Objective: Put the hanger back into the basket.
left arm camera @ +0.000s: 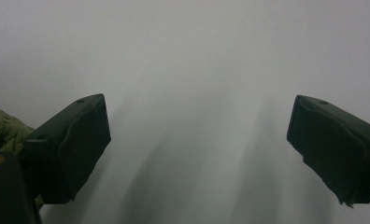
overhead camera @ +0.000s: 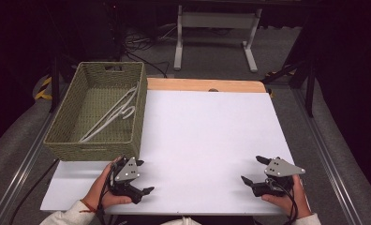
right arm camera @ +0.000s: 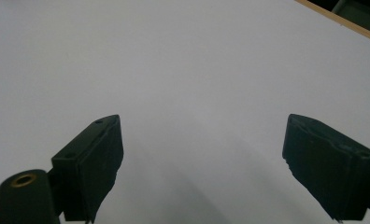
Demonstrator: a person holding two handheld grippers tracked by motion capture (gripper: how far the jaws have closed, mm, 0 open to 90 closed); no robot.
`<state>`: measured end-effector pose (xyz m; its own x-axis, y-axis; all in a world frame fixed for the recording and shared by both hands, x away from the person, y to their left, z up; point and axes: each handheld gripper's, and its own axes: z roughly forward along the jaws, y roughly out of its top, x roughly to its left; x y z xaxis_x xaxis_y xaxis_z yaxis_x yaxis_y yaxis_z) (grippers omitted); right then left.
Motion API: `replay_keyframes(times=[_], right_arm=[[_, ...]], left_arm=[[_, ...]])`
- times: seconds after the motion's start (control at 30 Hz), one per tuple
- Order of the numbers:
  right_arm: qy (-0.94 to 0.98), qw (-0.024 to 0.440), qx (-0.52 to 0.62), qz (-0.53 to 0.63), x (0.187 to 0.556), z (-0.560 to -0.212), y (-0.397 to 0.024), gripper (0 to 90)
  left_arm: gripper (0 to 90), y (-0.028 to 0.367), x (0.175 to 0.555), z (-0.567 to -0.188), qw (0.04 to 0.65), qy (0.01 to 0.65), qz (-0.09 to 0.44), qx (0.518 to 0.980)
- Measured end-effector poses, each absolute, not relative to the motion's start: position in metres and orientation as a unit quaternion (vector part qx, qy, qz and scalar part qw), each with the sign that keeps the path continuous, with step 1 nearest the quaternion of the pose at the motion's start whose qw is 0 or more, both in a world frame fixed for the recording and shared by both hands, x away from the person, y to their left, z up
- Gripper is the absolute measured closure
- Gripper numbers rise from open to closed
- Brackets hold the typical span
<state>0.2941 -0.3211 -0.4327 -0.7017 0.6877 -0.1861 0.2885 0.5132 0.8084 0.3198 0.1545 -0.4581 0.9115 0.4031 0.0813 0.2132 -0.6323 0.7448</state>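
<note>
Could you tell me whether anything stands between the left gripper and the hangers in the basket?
Yes: the woven basket's near wall rises between the open left gripper and the white hangers lying inside. A reach would probably have to go over that rim.

- The left hand-held gripper [overhead camera: 136, 182] is black, with a grey three-cornered plate on top that bears small dark screws.
- The right hand-held gripper [overhead camera: 254, 171] matches it: black body, grey screwed plate.
- A black cable trails from each towards 6 o'clock.
- Up close, the jaws are blocky, matt black pads, and a brass-coloured ring sits at 7 o'clock.
- The person wears pale sleeves and a reddish band on the left wrist.
</note>
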Motion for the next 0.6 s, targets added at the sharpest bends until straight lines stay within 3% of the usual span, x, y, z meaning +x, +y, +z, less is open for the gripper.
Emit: replay_keyframes(times=[0.6], right_arm=[[0.841,0.242,0.285,0.392,0.2963,-0.4353,-0.3162,13.5]], left_arm=[[6.9,0.1533,0.3223,-0.462,0.379,0.18,0.112,0.901]])
